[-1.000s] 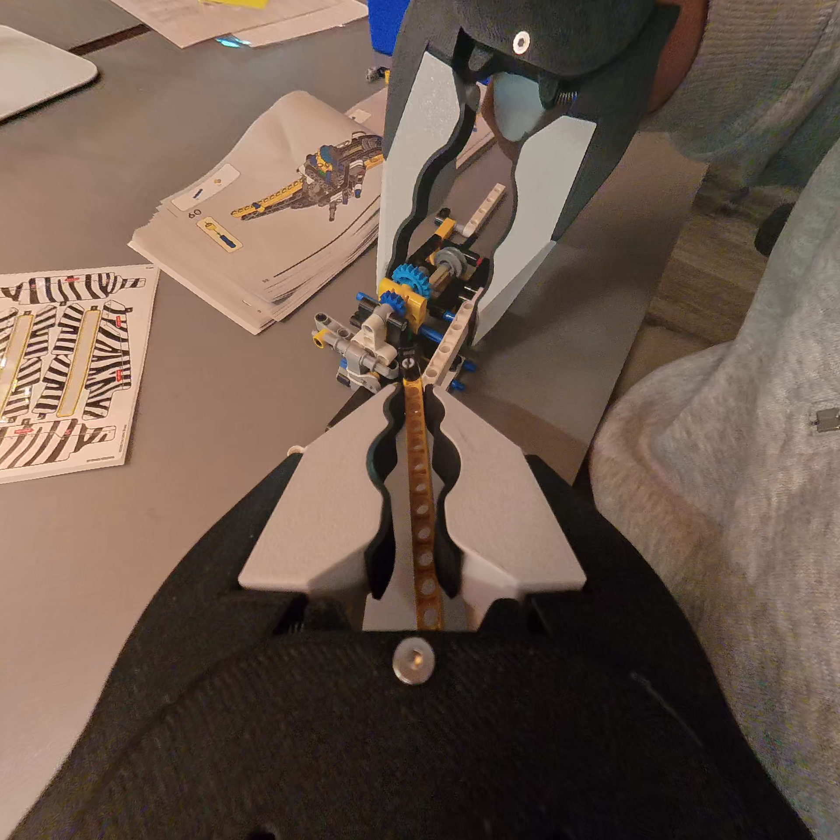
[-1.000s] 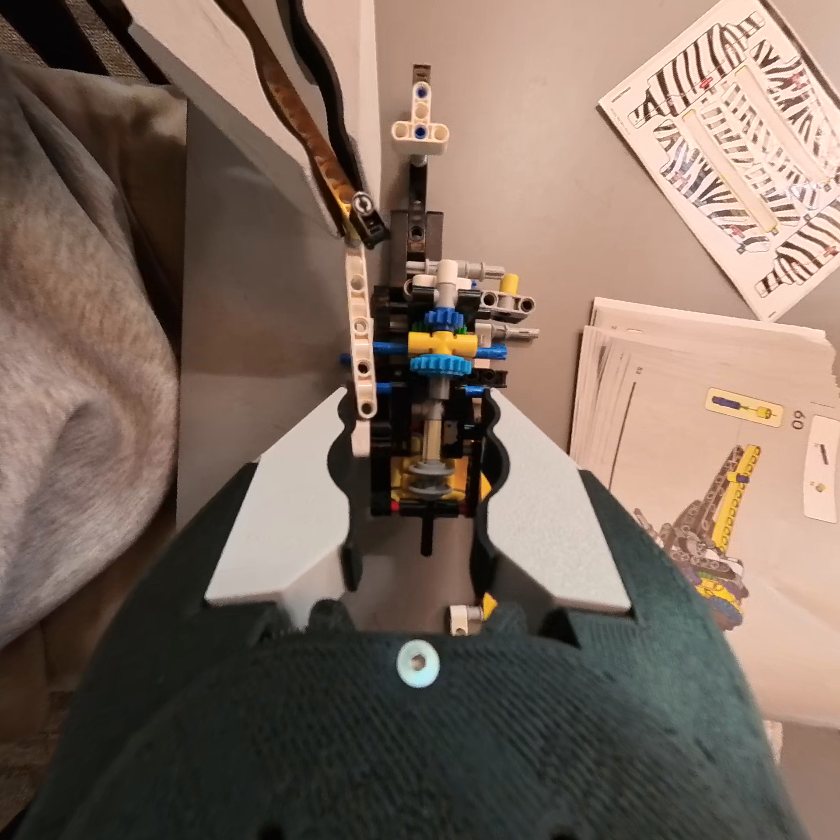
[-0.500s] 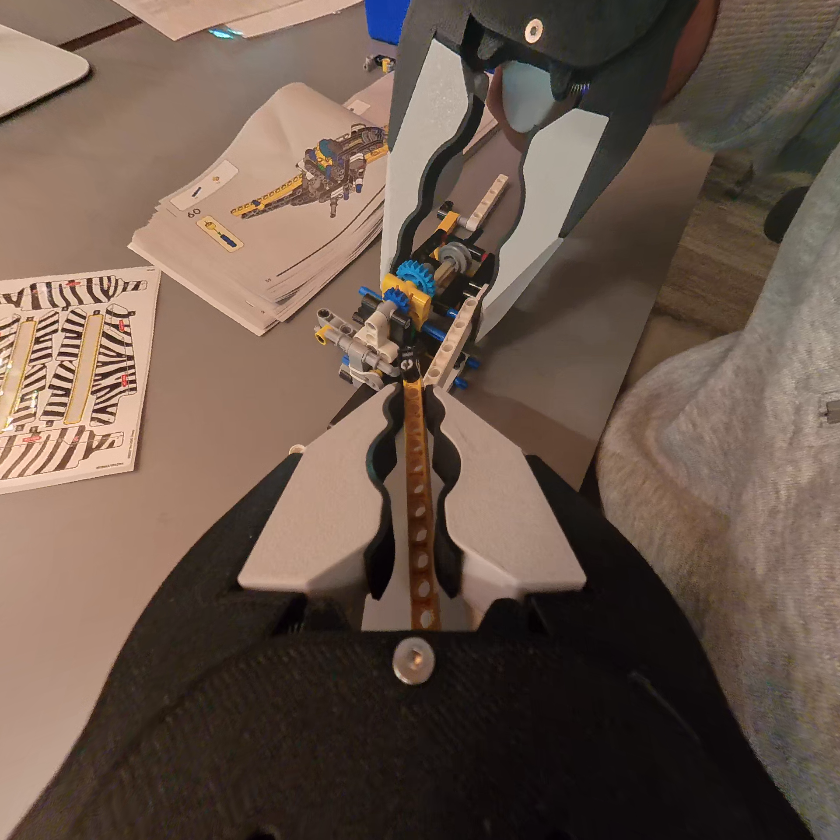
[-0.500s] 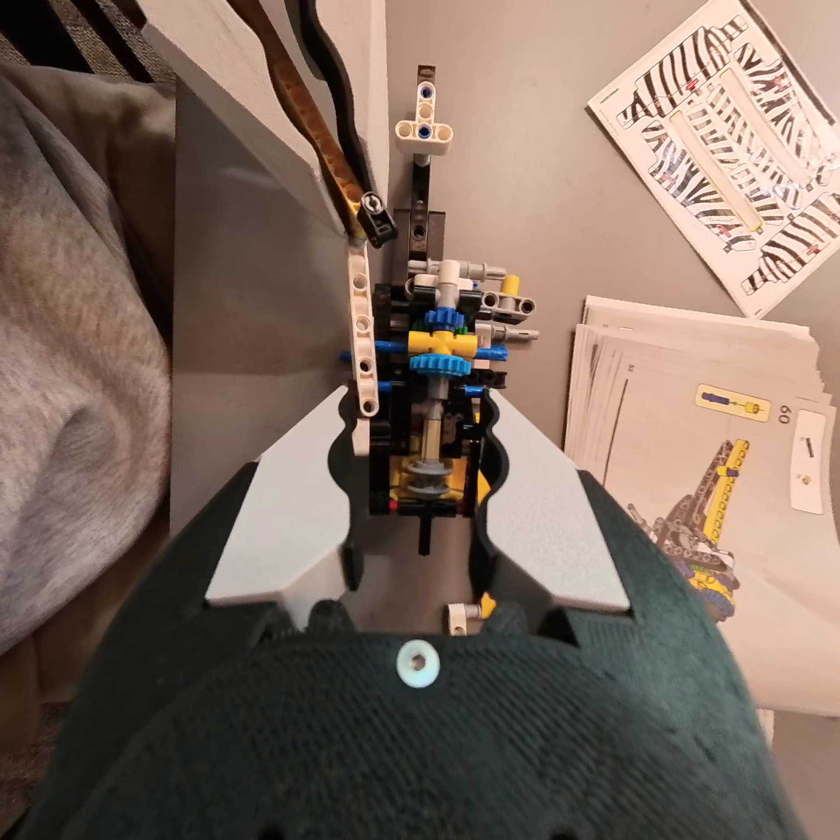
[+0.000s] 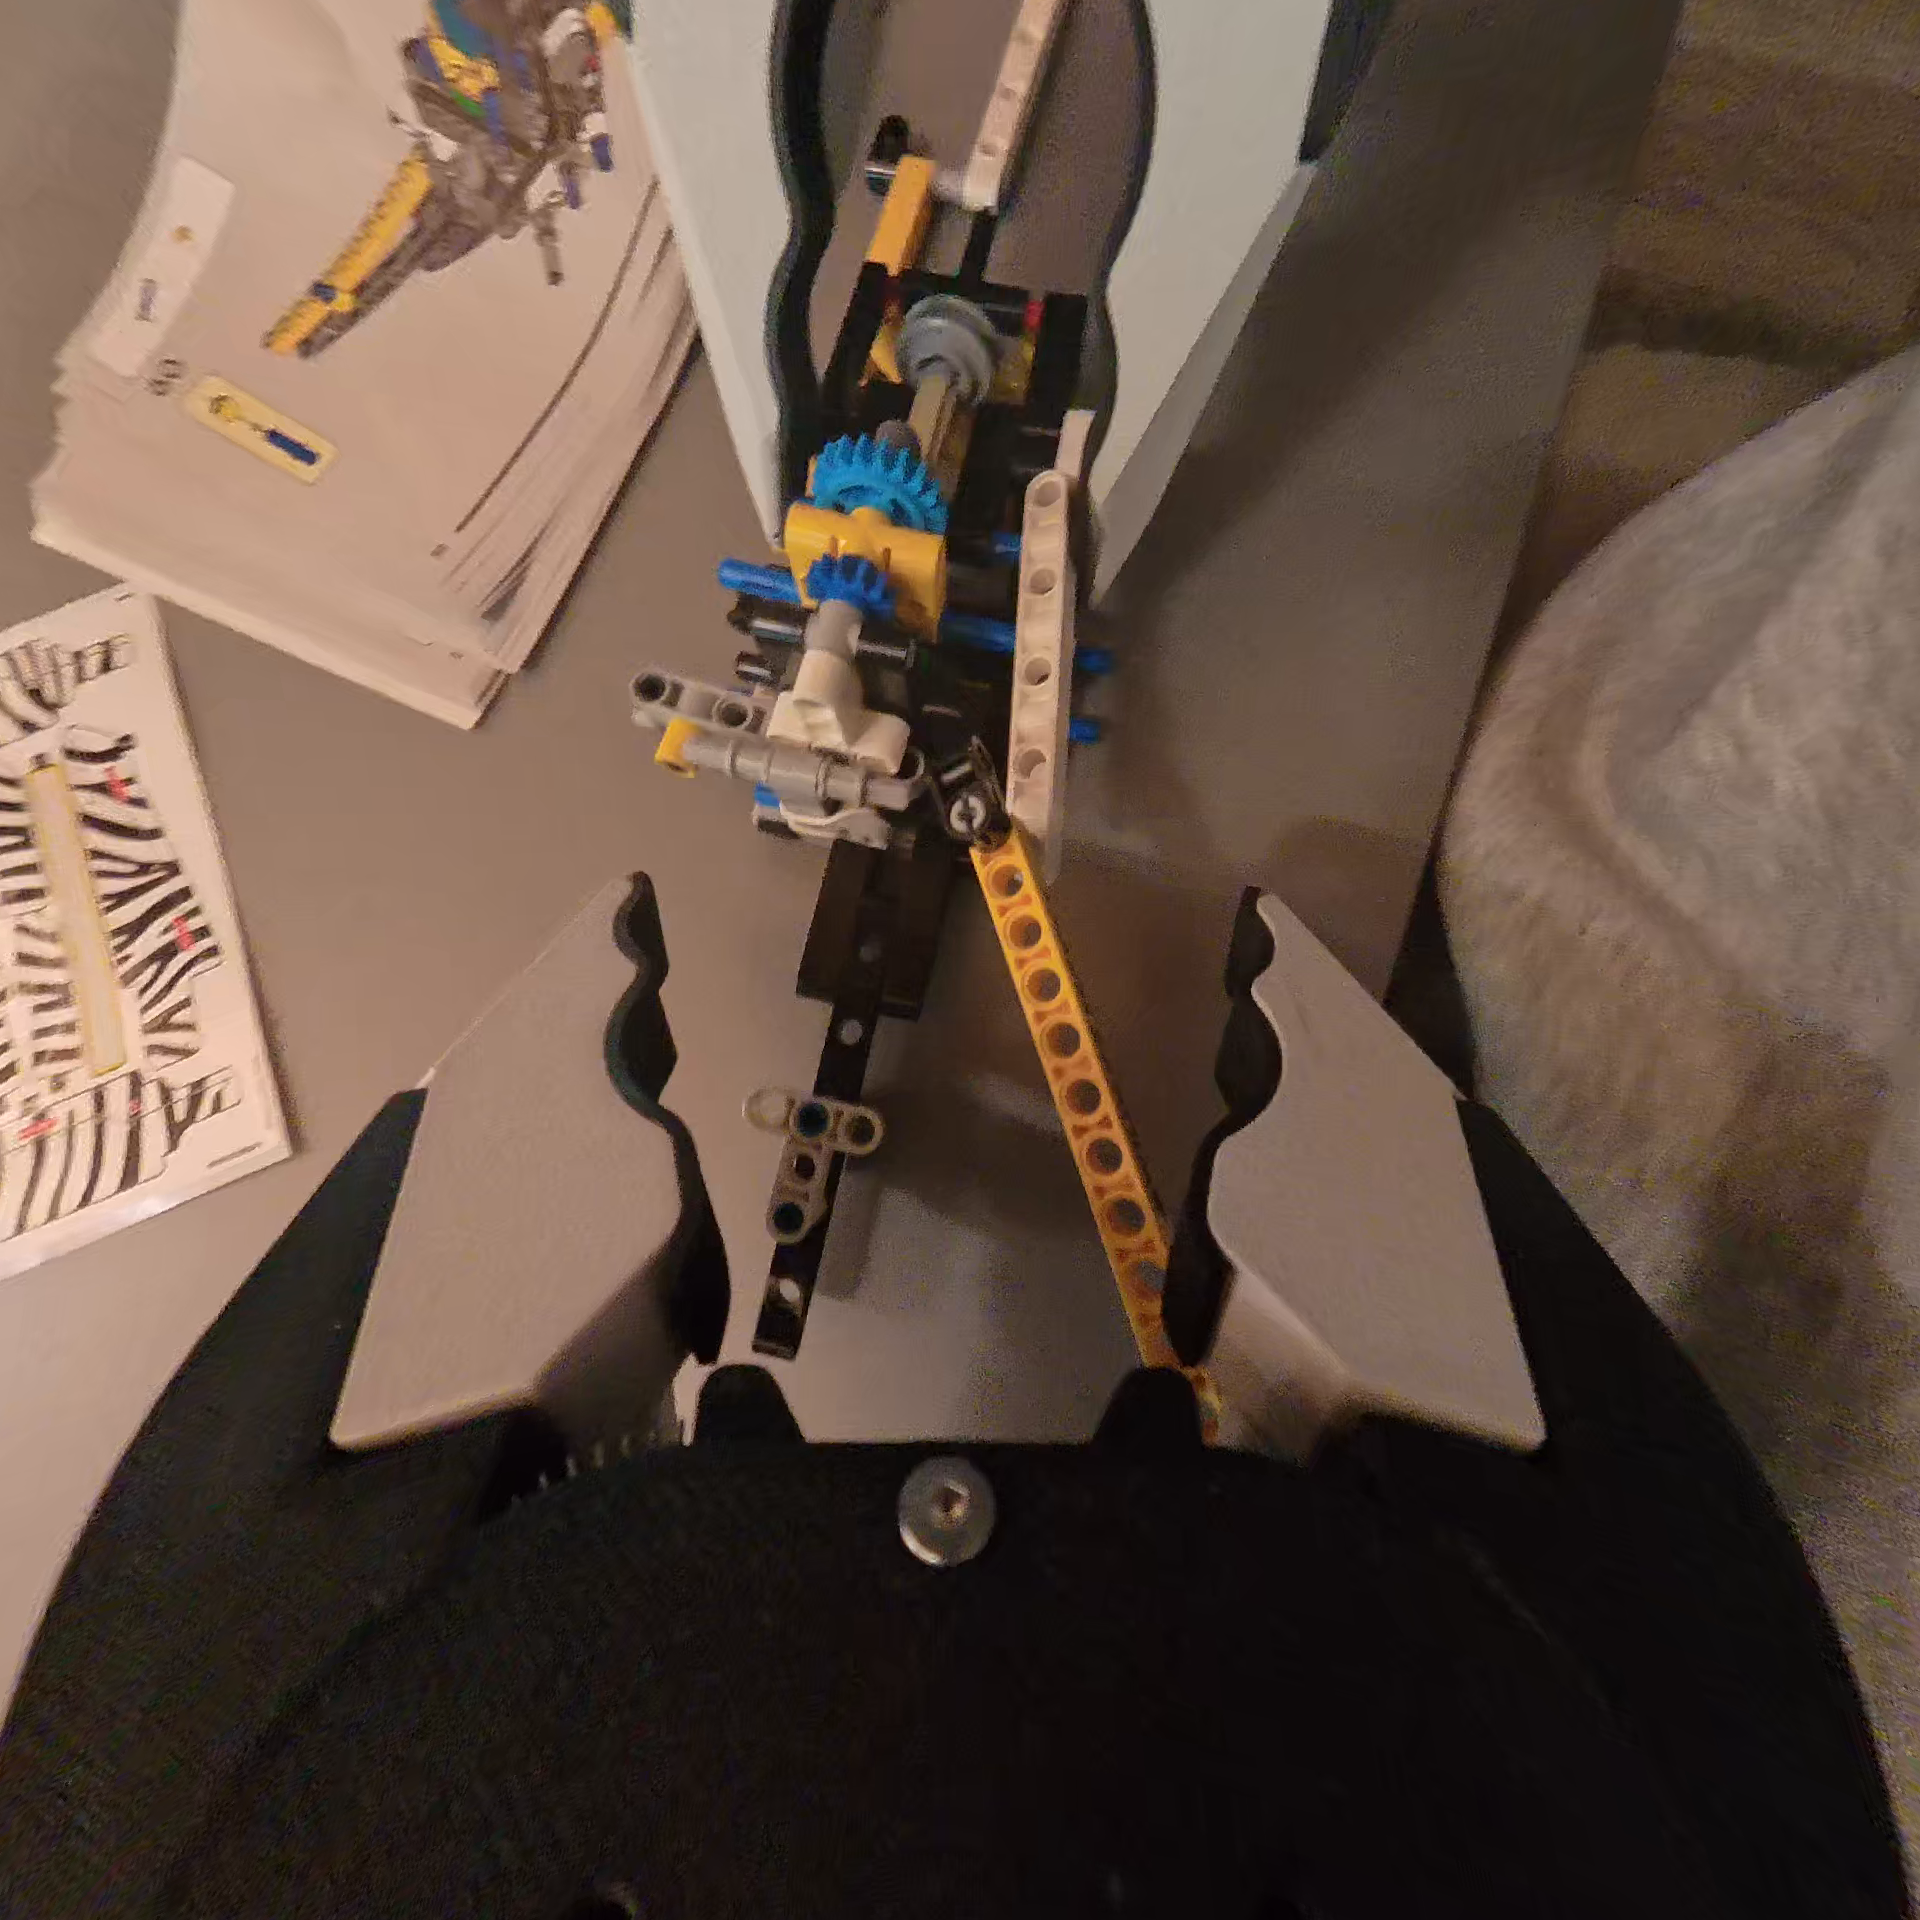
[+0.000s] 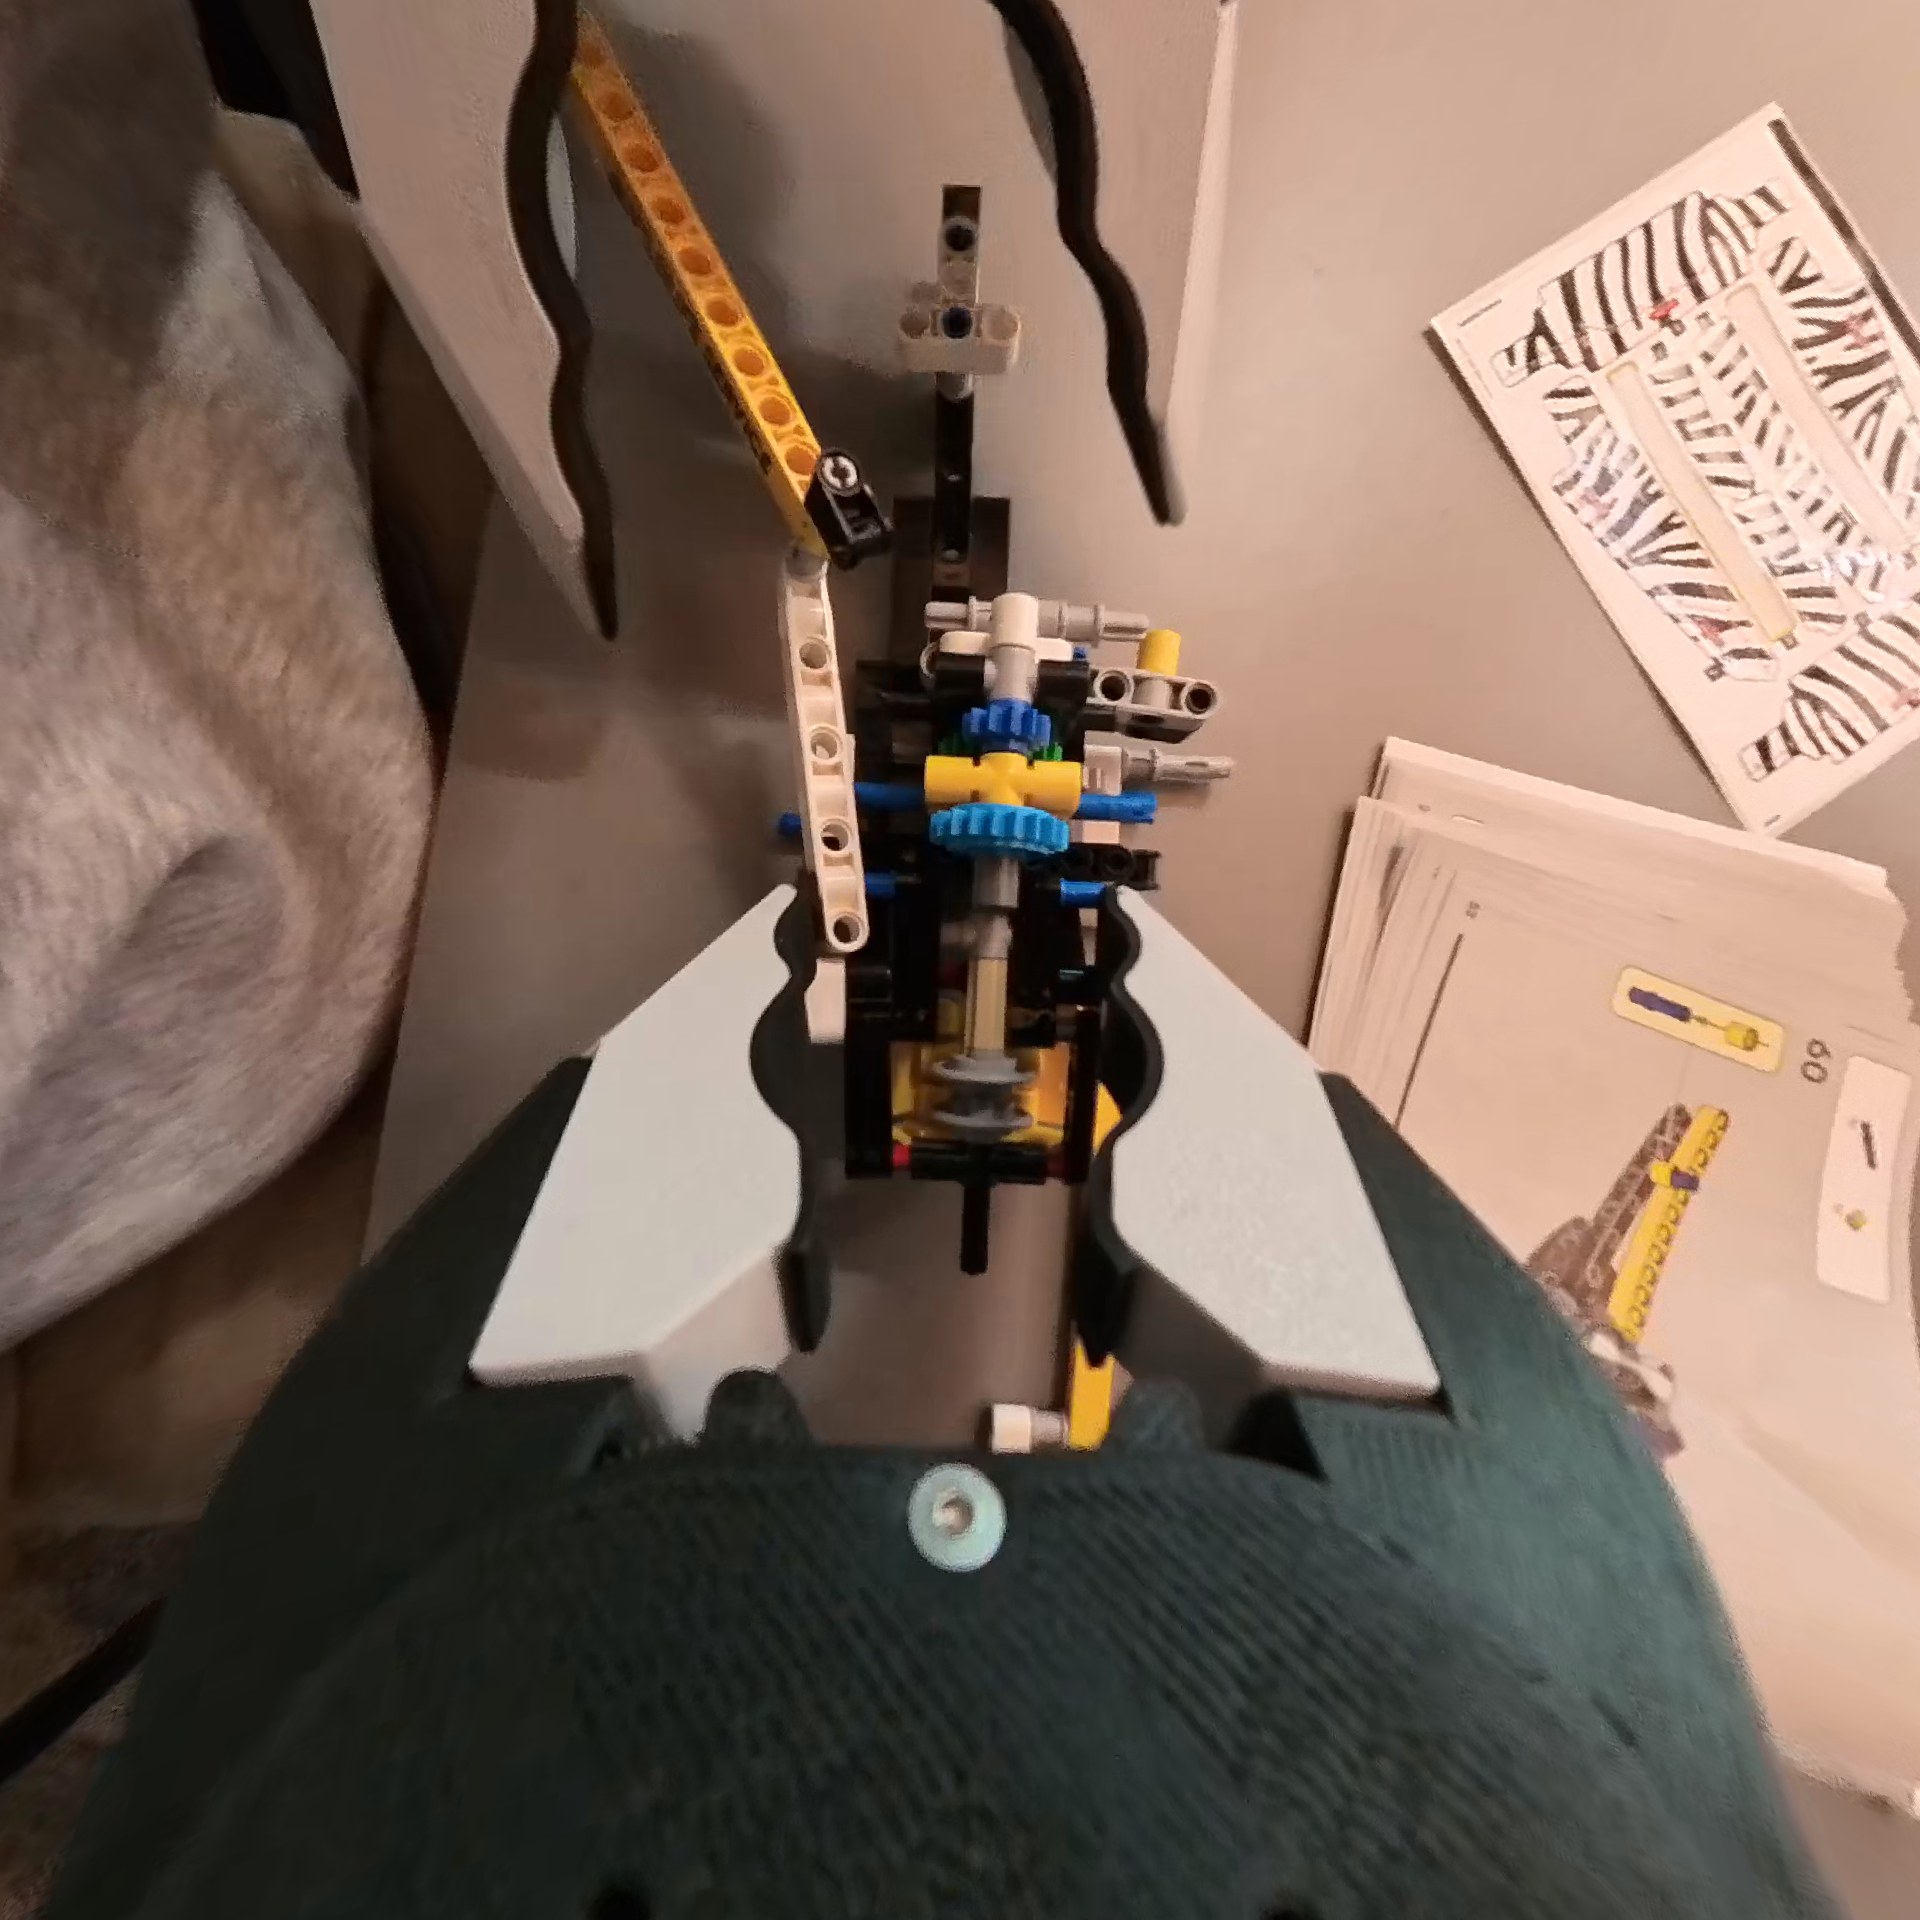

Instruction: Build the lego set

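1. Grey tabletop carries the work; beyond the left gripper's left finger lie a stack of instruction booklets and a zebra-striped sticker sheet. Past its right finger the table edge gives way to grey fabric.
2. Left gripper stands with its fingers wide apart, holding nothing. A yellow holed beam runs slantwise between them, and its near end leans against the inner face of the right finger.
3. Right gripper is closed on the black frame of the lego assembly, gripping its near end from both sides.
4. Hidden or unclear: the yellow beam's near end disappears behind the left gripper's body, and the booklet stack is cut off by the frame edge. Whether the beam is pinned to the assembly or only touches the black connector cannot be told.
5. Long axis of the assembly runs straight from one gripper to the other, its gear shaft in line, with a thin black beam reaching in between the left gripper's fingers.
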The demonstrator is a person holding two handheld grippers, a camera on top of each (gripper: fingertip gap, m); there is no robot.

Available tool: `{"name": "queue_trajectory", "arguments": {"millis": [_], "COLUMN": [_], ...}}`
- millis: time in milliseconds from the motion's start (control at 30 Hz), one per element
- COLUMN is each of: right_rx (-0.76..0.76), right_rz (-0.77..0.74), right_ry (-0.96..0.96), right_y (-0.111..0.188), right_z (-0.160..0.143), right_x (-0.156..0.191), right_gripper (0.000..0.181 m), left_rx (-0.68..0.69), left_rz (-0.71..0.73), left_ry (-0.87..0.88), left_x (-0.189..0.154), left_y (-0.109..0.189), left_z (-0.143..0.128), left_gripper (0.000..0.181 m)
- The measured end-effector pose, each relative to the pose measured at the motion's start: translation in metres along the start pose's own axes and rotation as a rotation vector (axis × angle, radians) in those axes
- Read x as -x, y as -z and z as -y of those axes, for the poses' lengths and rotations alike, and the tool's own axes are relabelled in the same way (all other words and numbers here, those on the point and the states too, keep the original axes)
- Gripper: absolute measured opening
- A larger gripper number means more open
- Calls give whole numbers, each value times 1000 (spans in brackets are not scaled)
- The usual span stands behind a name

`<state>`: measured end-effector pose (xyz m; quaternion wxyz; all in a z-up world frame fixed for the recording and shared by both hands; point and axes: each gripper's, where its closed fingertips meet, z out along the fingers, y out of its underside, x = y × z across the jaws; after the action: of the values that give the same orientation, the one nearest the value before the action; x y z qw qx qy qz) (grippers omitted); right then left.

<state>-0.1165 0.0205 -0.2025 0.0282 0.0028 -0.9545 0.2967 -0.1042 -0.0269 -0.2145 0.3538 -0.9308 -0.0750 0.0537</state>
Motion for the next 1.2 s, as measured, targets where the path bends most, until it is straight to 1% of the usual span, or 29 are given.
{"name": "queue_trajectory", "arguments": {"millis": [167,267,333,433,600,700,767,800,933,967,1067,1133,1200], "right_rx": [-8,-22,-27,-41,-73,-81,-89,-94,-112,-112,-108,-105,-105], "right_rz": [53,51,42,31,21,2,-14,-23,-27,-26,-26,-24,-21], "right_ry": [24,24,28,28,6,-2,-4,-7,-19,-19,-11,-9,-10], "right_y": [-1,-2,-3,-4,-4,-4,-4,-4,-5,-5,-5,-5,-5], "right_z": [2,3,4,6,7,8,8,8,9,9,10,9,9], "right_x": [1,0,0,0,-1,-1,-1,-2,-2,-2,-2,-2,-2], "right_gripper": [53,53,53,53,53,53,53,53,53,53,53,53,53], "left_rx": [7,-23,0,55,70,68,52,44,27,20,-27,-41,-31], "left_rz": [-101,-169,-146,-72,-68,-8,24,21,-51,-94,-238,-267,-248], "left_ry": [88,216,239,177,154,139,115,110,146,168,255,282,271], "left_x": [-7,-10,-4,3,1,9,11,8,-1,-5,-17,-18,-16], "left_y": [-2,1,-2,-7,-8,-3,2,4,10,11,15,16,15], "left_z": [7,15,10,3,1,-1,0,1,2,2,10,12,10], "left_gripper": [91,91,90,89,68,63,56,49,29,23,16,14,7]}}
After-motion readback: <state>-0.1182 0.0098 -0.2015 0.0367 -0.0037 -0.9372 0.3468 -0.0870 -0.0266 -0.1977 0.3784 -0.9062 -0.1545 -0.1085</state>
